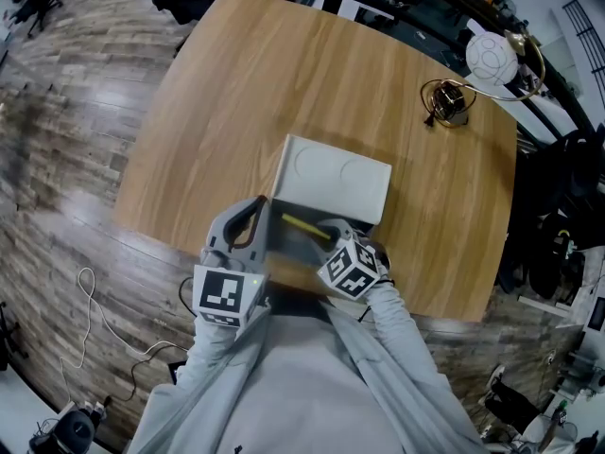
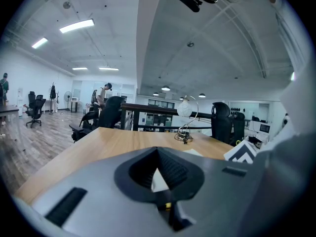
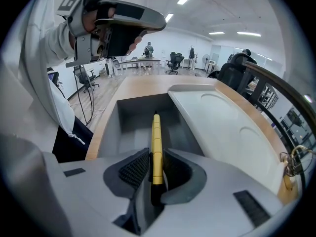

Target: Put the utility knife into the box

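1. Slim yellow utility knife point(image 3: 156, 137): clamped lengthwise between the ribbed pads of the right claw point(image 3: 157, 157), which is closed on its rear part. The free end points forward and down into the box cavity. It looks to hang over the box floor rather than lie on it.
2. Grey rectangular plastic box point(image 3: 129, 116): stands on the pale wooden counter point(image 1: 236, 93), close to the person's edge. Its white moulded lid point(image 1: 336, 173) is thrown open to the far side. The interior shows nothing but the knife above it.
3. Left claw point(image 2: 158, 152): jaws drawn together at the tips, no object gripped. In the head view it sits just beside the box's left wall; contact with the wall cannot be told.
4. Progress, by judgement: the grasp and the carry to the open box are done. Remaining steps are lowering the knife to the box floor, parting the right claw and drawing it clear of the walls.
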A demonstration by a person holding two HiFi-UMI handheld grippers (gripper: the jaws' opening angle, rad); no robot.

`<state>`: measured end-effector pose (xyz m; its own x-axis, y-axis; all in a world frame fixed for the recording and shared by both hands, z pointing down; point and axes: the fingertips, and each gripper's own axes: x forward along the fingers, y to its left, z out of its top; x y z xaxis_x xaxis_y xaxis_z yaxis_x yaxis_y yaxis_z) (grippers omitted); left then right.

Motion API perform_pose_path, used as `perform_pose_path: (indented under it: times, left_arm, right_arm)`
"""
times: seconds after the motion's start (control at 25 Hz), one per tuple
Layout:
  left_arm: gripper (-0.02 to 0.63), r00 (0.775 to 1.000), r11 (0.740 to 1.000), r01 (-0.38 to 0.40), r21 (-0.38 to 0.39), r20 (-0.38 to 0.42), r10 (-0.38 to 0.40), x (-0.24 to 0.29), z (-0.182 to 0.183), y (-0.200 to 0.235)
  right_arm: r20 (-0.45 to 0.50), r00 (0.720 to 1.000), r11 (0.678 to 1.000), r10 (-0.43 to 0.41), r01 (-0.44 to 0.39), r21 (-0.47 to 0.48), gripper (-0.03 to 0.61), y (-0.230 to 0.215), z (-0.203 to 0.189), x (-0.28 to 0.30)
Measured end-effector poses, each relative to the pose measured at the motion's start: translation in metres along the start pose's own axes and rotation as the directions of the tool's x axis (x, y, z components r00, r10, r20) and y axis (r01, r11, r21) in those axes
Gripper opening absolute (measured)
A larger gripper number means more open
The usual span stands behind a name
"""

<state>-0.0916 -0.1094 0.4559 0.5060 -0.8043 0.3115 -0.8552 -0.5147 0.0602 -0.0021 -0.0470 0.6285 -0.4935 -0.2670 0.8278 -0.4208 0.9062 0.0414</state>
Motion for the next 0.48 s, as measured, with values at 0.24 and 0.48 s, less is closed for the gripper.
perform_pose_path:
  times: [0.24, 0.48]
  left_arm:
    - [0.018, 1.000, 1.000, 0.005, 0.003, 0.003, -0.005, 0.0015, 0.0032, 0.0003]
    - [0.018, 1.000, 1.000, 0.010, 0.006, 0.008, -0.010, 0.0030, 0.0046, -0.0004]
  right_arm:
    - [0.018, 1.000, 0.999, -0.020, 0.020, 0.035, 0.089, -0.0072, 0.0036, -0.0053]
    - [0.030, 0.999, 0.998, -0.027, 0.025, 0.052, 0.089, -0.0096, 0.0046, -0.0087]
